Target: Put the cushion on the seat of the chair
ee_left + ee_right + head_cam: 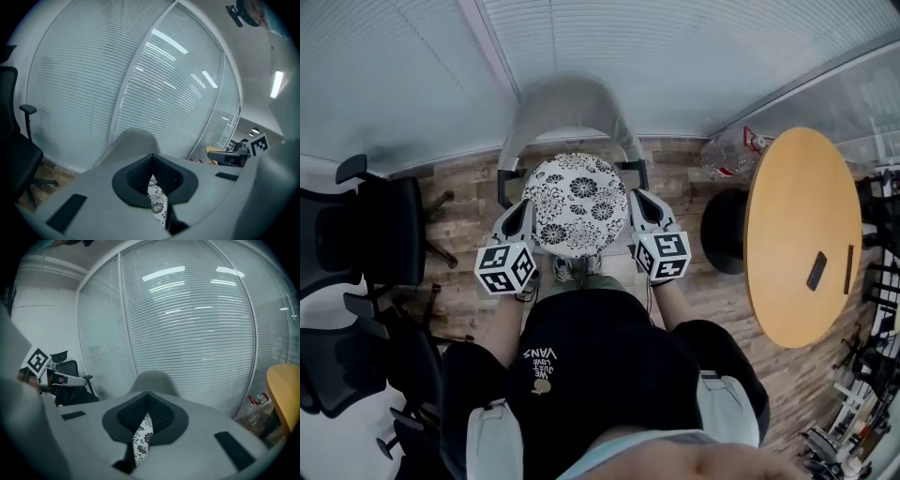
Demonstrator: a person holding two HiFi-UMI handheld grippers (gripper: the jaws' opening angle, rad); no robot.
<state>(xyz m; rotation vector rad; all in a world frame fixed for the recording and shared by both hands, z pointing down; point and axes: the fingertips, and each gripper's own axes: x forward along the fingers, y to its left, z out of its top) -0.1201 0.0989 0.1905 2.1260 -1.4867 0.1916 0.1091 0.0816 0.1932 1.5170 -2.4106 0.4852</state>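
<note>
a room walled in glass with pale slatted blinds (675, 56) closed across it, and a wood-plank floor (469, 216) below. at the right of the head view stands a round wooden table (797, 234) on a dark base, and at the left are black office chairs (375, 234) with armrests. straight ahead of the person, close to the glass, is a grey shell chair (567, 108) with its curved back toward the wall. the person's dark shirt and shorts fill the bottom of the head view. the round cushion (578, 204), white with a black flower print, is held flat between the two tools in front of the chair back; it hides the seat from the head camera, so whether it touches the seat cannot be told. the left gripper (528, 214) has the cushion's left edge and the right gripper (637, 206) has its right edge, each with its marker cube nearest the person. in the left gripper view the left gripper (157, 187) has its jaws closed tight on a thin fold of the flowered cushion (157, 201), with the grey chair back just beyond. the right gripper view shows the same: the right gripper (145, 425) is pinched on the cushion's (141, 439) edge. below the cushion's near edge, a pair of shoes (572, 267) shows on the floor. a small dark flat object (817, 270) lies on the table.
</note>
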